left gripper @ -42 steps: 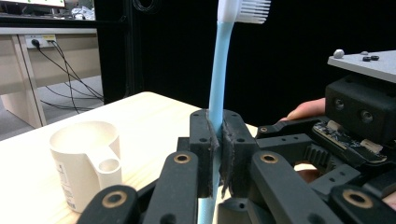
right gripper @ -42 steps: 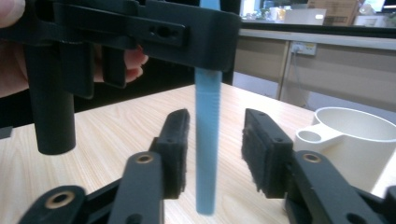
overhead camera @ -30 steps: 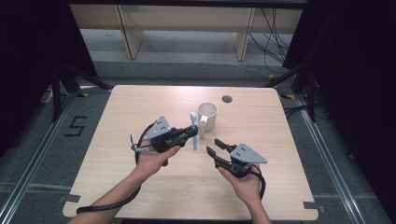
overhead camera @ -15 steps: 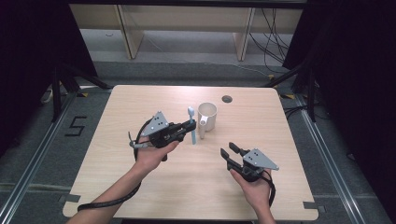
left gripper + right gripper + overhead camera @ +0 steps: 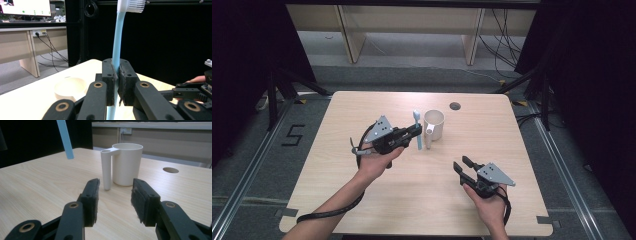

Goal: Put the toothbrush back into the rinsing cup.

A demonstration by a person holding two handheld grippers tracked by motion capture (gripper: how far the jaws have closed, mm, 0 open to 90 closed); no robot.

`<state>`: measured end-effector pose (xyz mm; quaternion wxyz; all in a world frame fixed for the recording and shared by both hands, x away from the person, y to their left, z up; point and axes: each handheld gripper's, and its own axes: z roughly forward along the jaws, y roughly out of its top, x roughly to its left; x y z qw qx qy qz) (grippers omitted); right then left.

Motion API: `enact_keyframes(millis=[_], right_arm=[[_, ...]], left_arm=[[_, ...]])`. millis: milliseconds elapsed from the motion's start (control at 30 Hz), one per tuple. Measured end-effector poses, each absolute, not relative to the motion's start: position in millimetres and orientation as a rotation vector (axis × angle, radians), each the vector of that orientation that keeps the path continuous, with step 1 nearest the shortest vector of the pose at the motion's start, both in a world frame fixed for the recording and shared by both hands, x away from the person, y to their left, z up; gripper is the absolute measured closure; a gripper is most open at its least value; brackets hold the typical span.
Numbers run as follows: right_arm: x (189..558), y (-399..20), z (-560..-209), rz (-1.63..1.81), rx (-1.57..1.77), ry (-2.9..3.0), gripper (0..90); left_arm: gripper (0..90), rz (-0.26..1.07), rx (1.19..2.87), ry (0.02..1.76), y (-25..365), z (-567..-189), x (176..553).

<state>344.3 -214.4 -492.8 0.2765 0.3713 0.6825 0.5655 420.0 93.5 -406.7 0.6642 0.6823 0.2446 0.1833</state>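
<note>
Toothbrush [image 5: 417, 131] is being held upright in the left gripper [image 5: 411, 134], jaws clamping its pale blue handle, bristle head up, just left of the cup [image 5: 435, 124]. In the left gripper view the pads are pressing on the handle [image 5: 115, 53] from both sides. Cup is standing on the table [image 5: 337, 170], its tube-shaped side holder [image 5: 106, 168] facing the person. Right gripper [image 5: 462, 165] is sitting low near the table's near edge, well apart from the cup, jaws part open with nothing between them. Step in hand looks like carrying the brush to the cup. Next move calls for lifting the handle end above the rim or the side tube, lining it up, then lowering and releasing.
</note>
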Motion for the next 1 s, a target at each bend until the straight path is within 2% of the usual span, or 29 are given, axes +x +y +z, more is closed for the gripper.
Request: enact_keyframes(millis=[1000], right_arm=[[342.6, -216.3, -498.8, 1.495, 1.038, 1.831, 58.4]], left_arm=[[83.5, 0.463, 1.477, 0.514, 81.3, -398.0, 449.8]])
